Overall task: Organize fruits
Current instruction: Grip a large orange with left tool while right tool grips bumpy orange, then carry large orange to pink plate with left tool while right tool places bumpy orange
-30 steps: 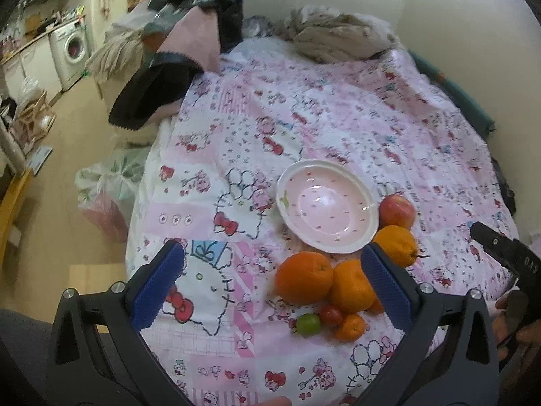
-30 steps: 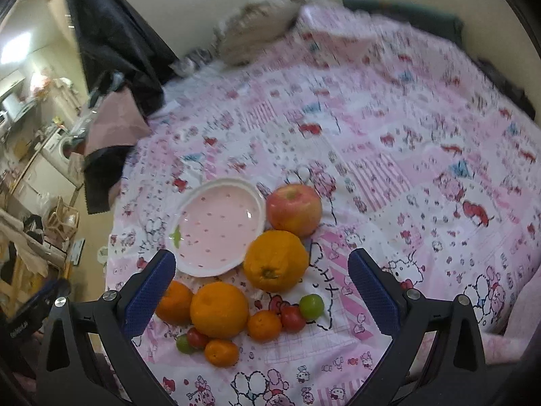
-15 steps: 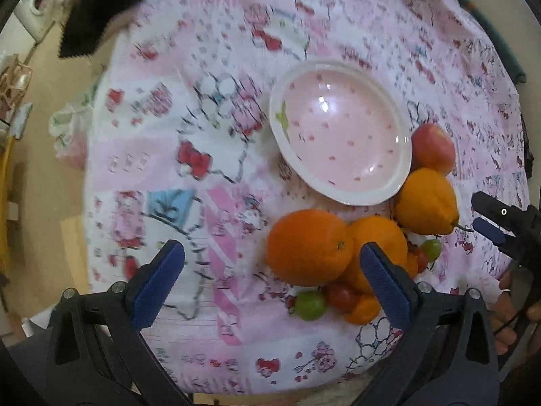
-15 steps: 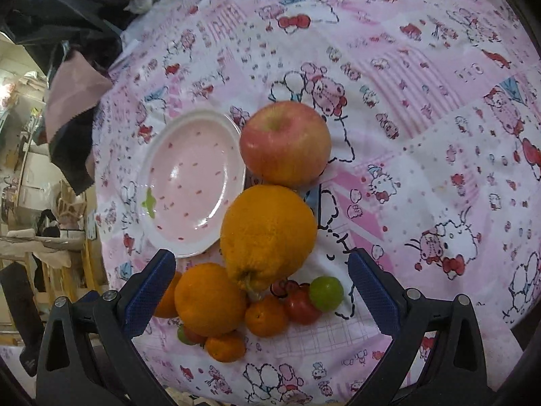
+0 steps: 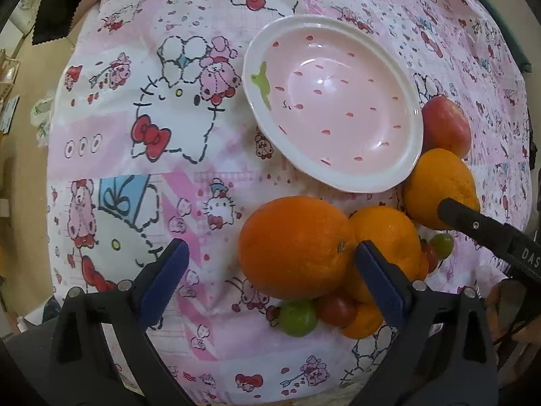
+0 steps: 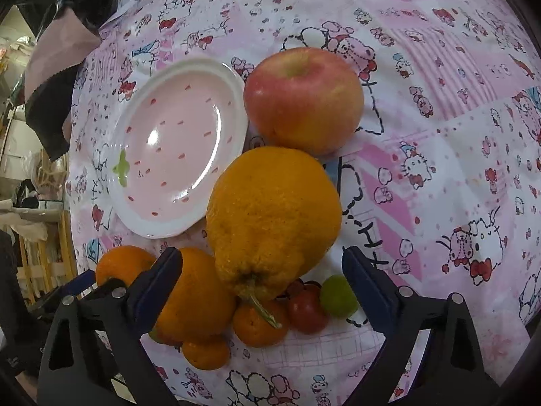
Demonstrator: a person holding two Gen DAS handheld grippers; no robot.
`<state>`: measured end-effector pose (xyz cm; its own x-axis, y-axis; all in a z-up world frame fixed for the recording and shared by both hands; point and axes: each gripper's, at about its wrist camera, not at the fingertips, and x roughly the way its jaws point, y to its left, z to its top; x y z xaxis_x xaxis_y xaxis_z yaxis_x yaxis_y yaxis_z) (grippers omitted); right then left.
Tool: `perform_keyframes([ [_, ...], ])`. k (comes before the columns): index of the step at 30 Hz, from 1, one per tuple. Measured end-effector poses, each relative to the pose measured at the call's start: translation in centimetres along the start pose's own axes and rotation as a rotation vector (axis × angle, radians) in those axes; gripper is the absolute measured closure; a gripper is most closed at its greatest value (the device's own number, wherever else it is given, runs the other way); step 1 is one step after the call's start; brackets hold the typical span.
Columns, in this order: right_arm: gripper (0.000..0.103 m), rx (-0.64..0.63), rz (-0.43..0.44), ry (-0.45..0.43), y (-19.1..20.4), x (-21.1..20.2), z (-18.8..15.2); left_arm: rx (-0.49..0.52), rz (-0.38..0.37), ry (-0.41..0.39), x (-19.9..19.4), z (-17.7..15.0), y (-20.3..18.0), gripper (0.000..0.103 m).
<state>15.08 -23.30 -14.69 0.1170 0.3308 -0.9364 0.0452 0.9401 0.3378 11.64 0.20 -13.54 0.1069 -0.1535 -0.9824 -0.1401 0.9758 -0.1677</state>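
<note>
From the left wrist camera, the left gripper [image 5: 270,267] is hanging wide open and holding nothing. The big round orange [image 5: 296,247] is sitting between its two blue fingers, closer to the right finger. A second orange [image 5: 389,237] is peeking out behind that finger. The pink plate [image 5: 333,182] is lying ahead, past the oranges. A green fruit [image 5: 299,318] and a red fruit [image 5: 338,309] are lying low, just under the big orange.

From the right wrist camera, the right gripper [image 6: 262,272] is also hanging wide open with nothing in it. The bumpy yellow-orange fruit [image 6: 274,216] is sitting between its fingers, stem pointing back at the camera. The apple [image 6: 302,99] is resting just ahead of it, beside the plate [image 6: 135,216]. All are lying on the pink blanket [image 6: 439,135].
</note>
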Motion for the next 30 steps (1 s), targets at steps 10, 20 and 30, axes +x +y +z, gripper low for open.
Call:
perform_keyframes([
  [10,0.02,0.0,-0.007,0.031,0.1,1.2,0.1,-0.013,-0.013,0.031,1.8,0.5,-0.7,0.019],
  [20,0.02,-0.047,-0.091,-0.002,0.8,2.2,0.6,0.079,0.037,-0.037,1.3,0.0,-1.5,0.027],
  [30,0.021,-0.066,-0.113,-0.031,1.1,2.6,0.7,0.112,0.009,-0.088,0.9,-0.2,-1.7,0.036],
])
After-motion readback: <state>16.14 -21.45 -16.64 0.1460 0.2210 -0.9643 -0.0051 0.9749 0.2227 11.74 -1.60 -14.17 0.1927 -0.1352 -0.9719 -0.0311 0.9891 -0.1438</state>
